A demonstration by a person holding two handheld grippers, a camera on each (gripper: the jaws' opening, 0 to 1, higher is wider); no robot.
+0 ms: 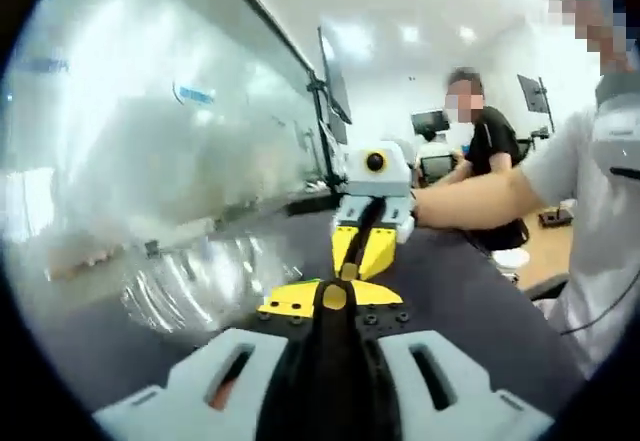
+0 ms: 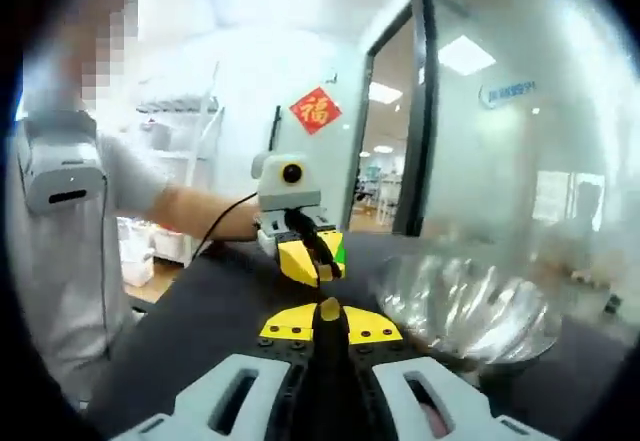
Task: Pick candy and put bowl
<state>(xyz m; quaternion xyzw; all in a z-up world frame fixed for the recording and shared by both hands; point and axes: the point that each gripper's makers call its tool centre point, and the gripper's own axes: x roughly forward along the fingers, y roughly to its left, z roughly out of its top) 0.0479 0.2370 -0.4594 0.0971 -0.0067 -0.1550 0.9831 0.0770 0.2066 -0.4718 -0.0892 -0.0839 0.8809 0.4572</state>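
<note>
- Left gripper view, nearest: left gripper (image 1: 335,294) rises from bottom, yellow jaw tips pressed together w/ nothing between them.
- Just beyond, over the dark table (image 1: 470,291): right gripper (image 1: 362,251) faces the camera, tips pointing down toward left gripper's tips, very near, can't tell if touching. Its yellow jaws look together; a dark strip runs down between them, can't tell what it is.
- Left of both: shiny metal bowl (image 1: 195,286) on the table, close beside the grippers. Inside is all glare, can't tell if any candy is in it.
- Right side: person's forearm (image 1: 475,199) reaches to the right gripper; light sleeve at edge.
- Further back: glass wall (image 1: 150,121) on left, monitor on arm stand (image 1: 333,91), seated person in black (image 1: 490,146).
- Right gripper view, nearest: right gripper (image 2: 328,311) from bottom, jaws together, no candy visible at tips.
- Just past it: left gripper (image 2: 312,259) facing the camera, yellow jaws tilted, a bit of green (image 2: 340,253) at their right edge – too small to say what. Jaws look together.
- Bowl (image 2: 465,306) to the right on the table (image 2: 200,321), near the grippers, upright; interior just reflections.
- Left: person's arm (image 2: 195,211) and light shirt.
- Far: red square sign (image 2: 315,109) on wall, glass partition (image 2: 520,131) on right, shelves behind.
</note>
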